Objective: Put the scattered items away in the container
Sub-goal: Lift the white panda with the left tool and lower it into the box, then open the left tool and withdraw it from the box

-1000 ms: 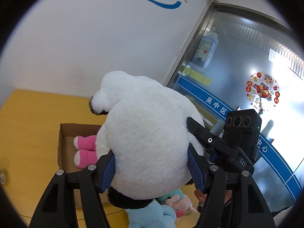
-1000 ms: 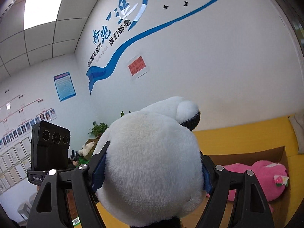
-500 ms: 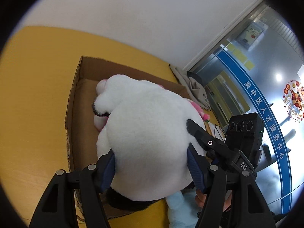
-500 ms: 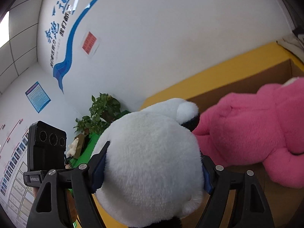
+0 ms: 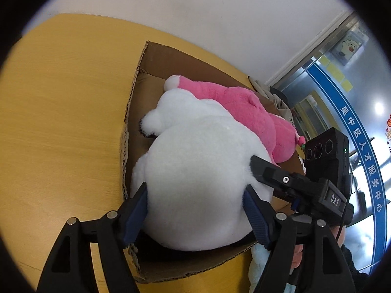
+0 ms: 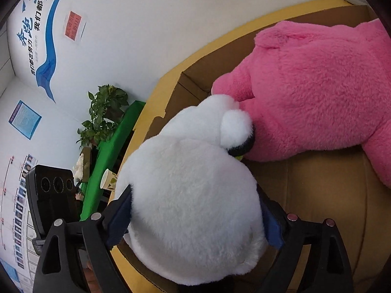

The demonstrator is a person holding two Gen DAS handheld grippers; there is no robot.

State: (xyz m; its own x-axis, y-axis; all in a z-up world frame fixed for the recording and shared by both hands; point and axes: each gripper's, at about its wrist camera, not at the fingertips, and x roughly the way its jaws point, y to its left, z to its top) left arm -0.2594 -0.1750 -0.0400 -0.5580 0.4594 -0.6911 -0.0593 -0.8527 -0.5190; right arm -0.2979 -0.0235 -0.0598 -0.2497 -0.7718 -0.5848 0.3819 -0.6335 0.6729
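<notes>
White plush panda (image 5: 195, 178) is bracketed by both hand-held grippers, left (image 5: 195, 214) and right (image 6: 195, 217), whose jaws have just been opening; whether the pads press cannot be told. It is lowered into the cardboard box (image 5: 151, 58) against the pink plush (image 6: 317, 85) on the yellow bench (image 5: 61, 97). A potted plant (image 6: 102, 114) is shown only by the right view, a glass door (image 5: 354, 97) only by the left.

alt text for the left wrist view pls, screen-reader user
A big white plush toy sits low in a cardboard box on a yellow table, between the fingers of the left gripper, whose jaws have just been opening. A pink plush toy lies behind it in the box.
</notes>
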